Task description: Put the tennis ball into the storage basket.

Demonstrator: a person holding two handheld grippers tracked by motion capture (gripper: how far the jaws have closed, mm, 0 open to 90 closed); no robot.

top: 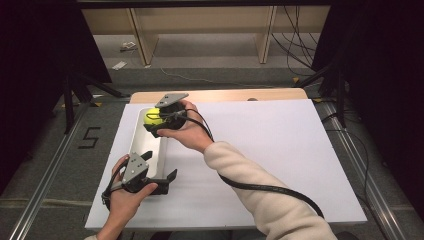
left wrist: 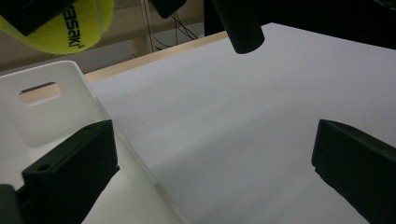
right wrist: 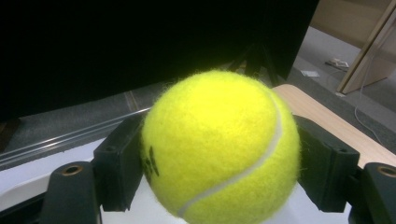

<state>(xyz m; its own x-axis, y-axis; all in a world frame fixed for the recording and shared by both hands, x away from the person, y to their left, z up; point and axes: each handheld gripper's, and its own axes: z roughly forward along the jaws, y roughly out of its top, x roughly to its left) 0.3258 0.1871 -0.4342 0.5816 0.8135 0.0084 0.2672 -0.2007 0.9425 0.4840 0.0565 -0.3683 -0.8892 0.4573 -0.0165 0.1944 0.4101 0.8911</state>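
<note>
the right gripper (right wrist: 219,154) has its jaws clamped on the ball (right wrist: 219,147), one black pad pressed to each side, and the ball bulges out well past them. seen from above, that gripper (top: 159,121) holds the ball (top: 151,117) over the far end of the tray (top: 136,145), clear of its floor as far as i can tell. the left gripper (top: 159,175) has its jaws apart with nothing between them; one jaw sits over the tray's near end, the other out over the white board (top: 260,150), so it straddles the tray's side wall (left wrist: 105,116).

judged from this, the ball is picked up and carried to the tray, or just lifted from it; the release or the carry away is what's left, and i can't say which.

the ball is bright yellow-green, fuzzy, with a pale curved seam and dark print on its side, partly readable from the left gripper view (left wrist: 65,23). the tray is white, long and narrow, along the board's left edge, with a slot handle (left wrist: 39,92) in its far wall.
</note>
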